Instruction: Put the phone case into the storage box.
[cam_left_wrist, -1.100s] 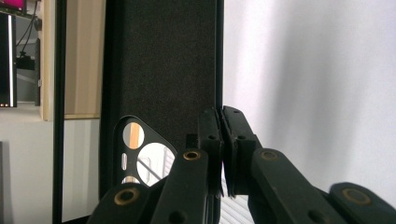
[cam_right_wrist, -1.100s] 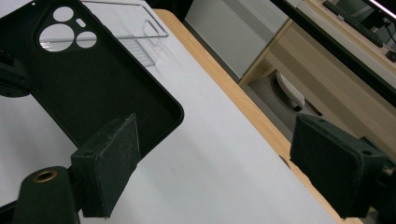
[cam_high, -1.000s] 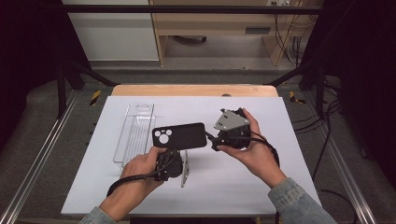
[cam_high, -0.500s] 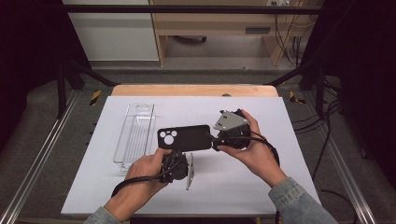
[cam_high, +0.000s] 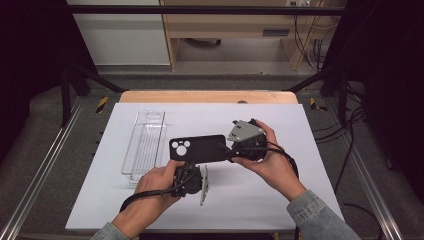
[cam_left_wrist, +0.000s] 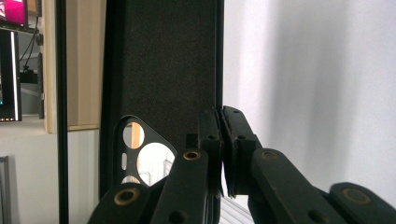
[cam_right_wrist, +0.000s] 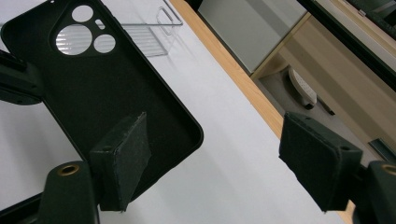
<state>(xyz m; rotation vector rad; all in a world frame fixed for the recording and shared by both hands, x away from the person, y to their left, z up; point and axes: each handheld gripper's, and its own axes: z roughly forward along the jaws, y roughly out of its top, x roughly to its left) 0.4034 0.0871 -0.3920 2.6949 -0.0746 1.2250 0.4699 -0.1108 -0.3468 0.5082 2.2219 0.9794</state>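
A black phone case (cam_high: 200, 148) with a round camera cutout hangs flat above the white table (cam_high: 300, 200). My left gripper (cam_high: 192, 167) comes from below and is shut on the case's near long edge; in the left gripper view the jaws (cam_left_wrist: 220, 135) clamp that edge of the case (cam_left_wrist: 163, 70). My right gripper (cam_high: 226, 150) faces the case's plain end from the right. Its jaws (cam_right_wrist: 217, 135) stand wide and have just been closing. The case (cam_right_wrist: 107, 93) reaches in beside one pad, and neither pad presses on it.
A clear plastic tray (cam_high: 145, 145) lies lengthwise at the left of the table, also seen in the right gripper view (cam_right_wrist: 149, 23). The wooden table edge (cam_high: 210, 96) runs along the back. Cables trail from both grippers towards the person.
The case and the left gripper have edged slightly to the right, towards the right gripper. Both hands otherwise keep their places.
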